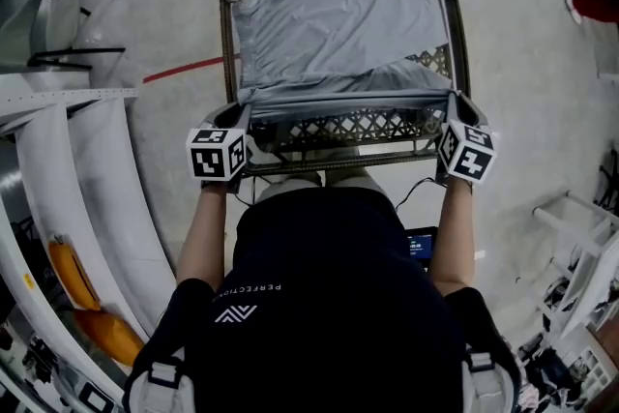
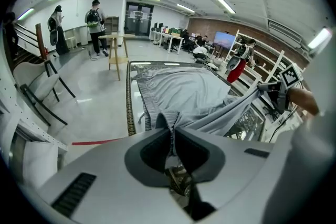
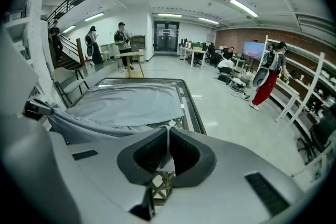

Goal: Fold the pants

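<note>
Grey pants (image 1: 338, 24) lie spread over a metal lattice table (image 1: 228, 24). Their near edge is lifted off the table and stretched between my two grippers. My left gripper (image 1: 240, 114) is shut on the left corner of that edge, and the cloth bunches between its jaws (image 2: 170, 131). At the right corner my right gripper (image 1: 452, 103) is shut on a thin fold of the pants (image 3: 168, 132). The pants (image 2: 184, 89) run from the left jaws across to the right gripper (image 2: 273, 89). In the right gripper view the pants (image 3: 126, 105) cover most of the table (image 3: 193, 102).
White curved rails (image 1: 87, 169) and orange objects (image 1: 77, 276) stand to the left of the person. A red line (image 1: 184, 68) crosses the floor. Folding chairs (image 2: 42, 86), a wooden stool (image 2: 116, 55) and standing people (image 2: 94, 23) are beyond the table; shelving (image 3: 299, 92) lines the right.
</note>
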`<state>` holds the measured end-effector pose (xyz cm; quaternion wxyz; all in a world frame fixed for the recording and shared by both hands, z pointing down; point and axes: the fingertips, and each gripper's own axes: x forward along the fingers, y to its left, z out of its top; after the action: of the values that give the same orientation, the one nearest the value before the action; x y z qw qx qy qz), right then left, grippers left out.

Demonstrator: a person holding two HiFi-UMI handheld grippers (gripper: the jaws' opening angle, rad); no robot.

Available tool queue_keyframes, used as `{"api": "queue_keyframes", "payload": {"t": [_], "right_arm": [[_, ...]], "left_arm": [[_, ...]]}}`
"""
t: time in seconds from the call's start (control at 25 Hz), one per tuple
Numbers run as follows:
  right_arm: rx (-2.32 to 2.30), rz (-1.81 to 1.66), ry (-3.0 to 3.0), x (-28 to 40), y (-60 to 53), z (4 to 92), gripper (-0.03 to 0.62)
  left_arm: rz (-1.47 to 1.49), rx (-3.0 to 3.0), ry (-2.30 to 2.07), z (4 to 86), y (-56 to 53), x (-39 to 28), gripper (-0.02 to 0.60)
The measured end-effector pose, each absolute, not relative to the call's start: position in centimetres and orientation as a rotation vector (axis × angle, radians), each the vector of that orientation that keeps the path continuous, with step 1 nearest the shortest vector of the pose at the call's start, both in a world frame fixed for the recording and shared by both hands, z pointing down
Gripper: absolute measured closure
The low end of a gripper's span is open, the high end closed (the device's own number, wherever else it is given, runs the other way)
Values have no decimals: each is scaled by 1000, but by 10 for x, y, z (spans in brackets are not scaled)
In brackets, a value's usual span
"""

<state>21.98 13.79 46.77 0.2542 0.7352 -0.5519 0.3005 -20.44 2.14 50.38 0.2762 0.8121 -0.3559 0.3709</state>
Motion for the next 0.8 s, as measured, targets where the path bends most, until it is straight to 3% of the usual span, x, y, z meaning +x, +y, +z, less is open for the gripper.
{"api": "queue_keyframes", "payload": {"t": [0.8], "right_arm": [[1822, 665, -1714, 261, -14, 456, 553]], "left_arm": [[999, 2121, -1149, 484, -54, -174, 548]]}}
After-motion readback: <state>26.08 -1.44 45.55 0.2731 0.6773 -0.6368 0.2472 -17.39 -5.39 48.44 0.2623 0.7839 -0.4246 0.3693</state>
